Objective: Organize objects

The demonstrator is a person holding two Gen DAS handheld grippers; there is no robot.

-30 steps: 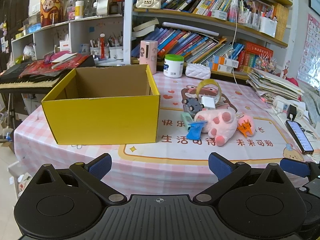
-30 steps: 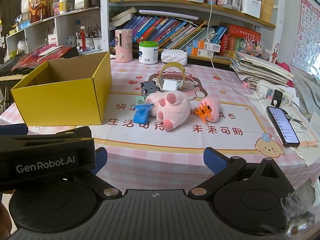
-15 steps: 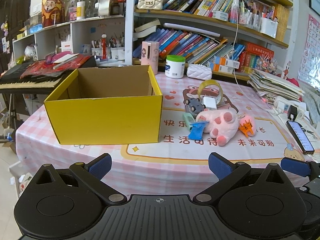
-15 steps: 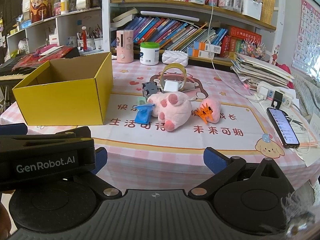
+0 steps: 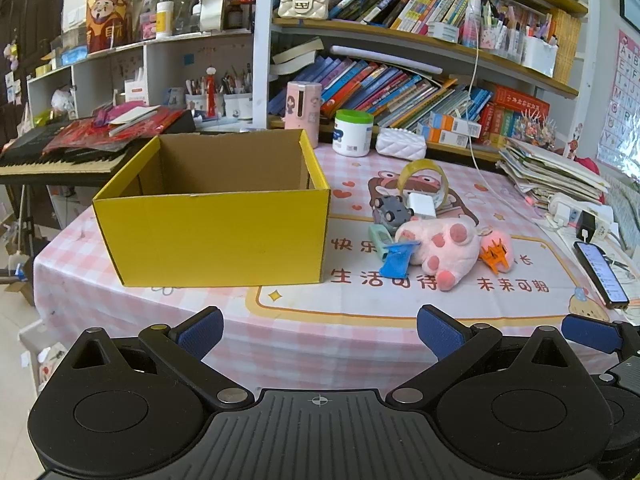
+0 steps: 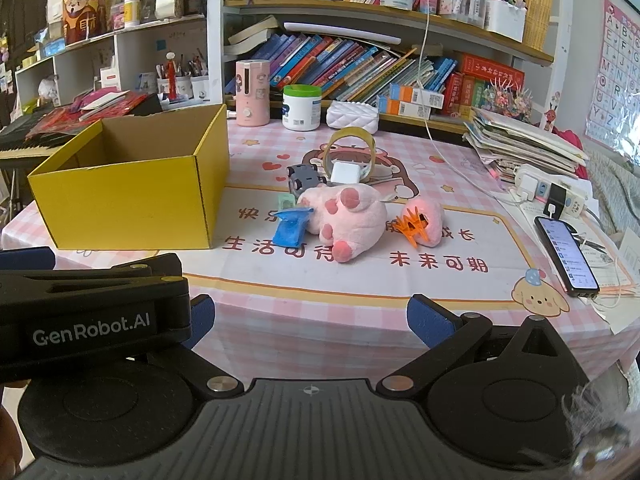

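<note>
Clutter for sorting sits in a loose heap at centre-right of both views, well beyond either tool. Nearest the lens, the left hand-held gripper (image 5: 320,322) fills the bottom of its frame with blue pads spread wide and nothing between them; the right hand-held gripper (image 6: 308,314) is likewise spread and empty at the bottom of its own frame. Both hover short of the near edge of the worktop (image 5: 280,340), which I read as a starting stance before any reach.

Past that edge, the heap lies above and right of the left tool's gap and roughly straight above the right tool's. Its near items are a blue wrapper (image 6: 291,227), a pink plush toy (image 6: 348,216) and an orange claw clip (image 6: 414,222); just behind are a grey toy car (image 6: 303,176), a white charger block (image 6: 345,172) and a tape roll (image 6: 351,148) standing on edge.

At left of centre in the frames stands the yellow cardboard box (image 5: 216,236), open-topped and seemingly empty, set just beside the heap, probably so items travel only a short way. A phone (image 6: 566,254) lies at far right, apart.
</note>
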